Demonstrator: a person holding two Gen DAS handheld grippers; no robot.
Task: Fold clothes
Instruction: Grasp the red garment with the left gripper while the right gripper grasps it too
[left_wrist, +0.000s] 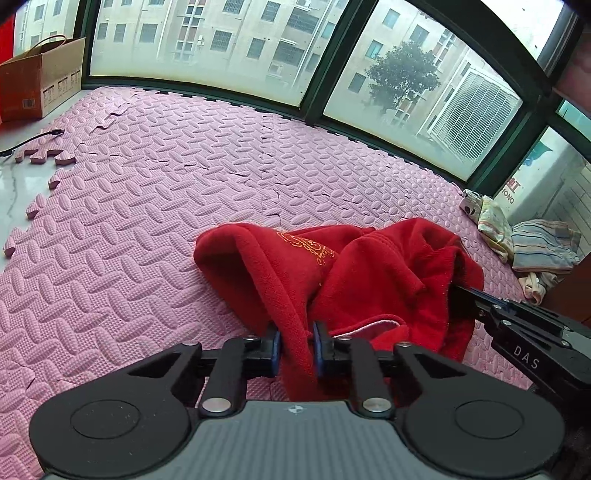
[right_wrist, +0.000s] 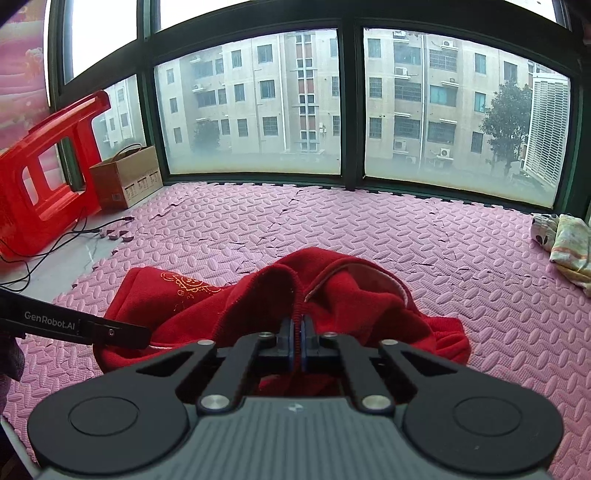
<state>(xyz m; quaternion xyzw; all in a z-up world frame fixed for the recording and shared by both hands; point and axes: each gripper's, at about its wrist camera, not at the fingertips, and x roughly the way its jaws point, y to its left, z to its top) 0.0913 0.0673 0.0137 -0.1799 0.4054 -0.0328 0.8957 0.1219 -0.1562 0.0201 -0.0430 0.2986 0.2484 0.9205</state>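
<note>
Fleece fills the near part of both wrist views: a red garment (left_wrist: 369, 273) lies bunched on the pink foam mat (left_wrist: 166, 192), held up by both tools. The left claw (left_wrist: 297, 345) is clamped on a thick folded band of the red cloth, which runs up between its blue pads and hangs down below them; the pads stand a little apart, with the fabric packed between them. The right claw (right_wrist: 297, 338) is pinched tight on a thin ribbed edge of the same garment (right_wrist: 332, 302), its pads nearly meeting around the hem. In the left wrist view the right claw (left_wrist: 458, 291) comes in from the right, its tip buried in the cloth. In the right wrist view the left tool's black arm enters from the left and ends at the garment's near edge.

The garment is soft and plush, deep red, crumpled into loose humps. A gold embroidered pattern (right_wrist: 188, 286) shows on the left hump. A pale pink lining shows at an opening on the right side.

Beyond, the mat of interlocking tiles runs to a dark-framed window (right_wrist: 347, 110). Small patterned clothes (left_wrist: 517, 240) lie heaped at the right edge, well apart from the red one. At far left stand a cardboard box (right_wrist: 127, 175) and a tipped red plastic stool (right_wrist: 48, 173), with black cables (right_wrist: 55, 236) on the bare floor.
</note>
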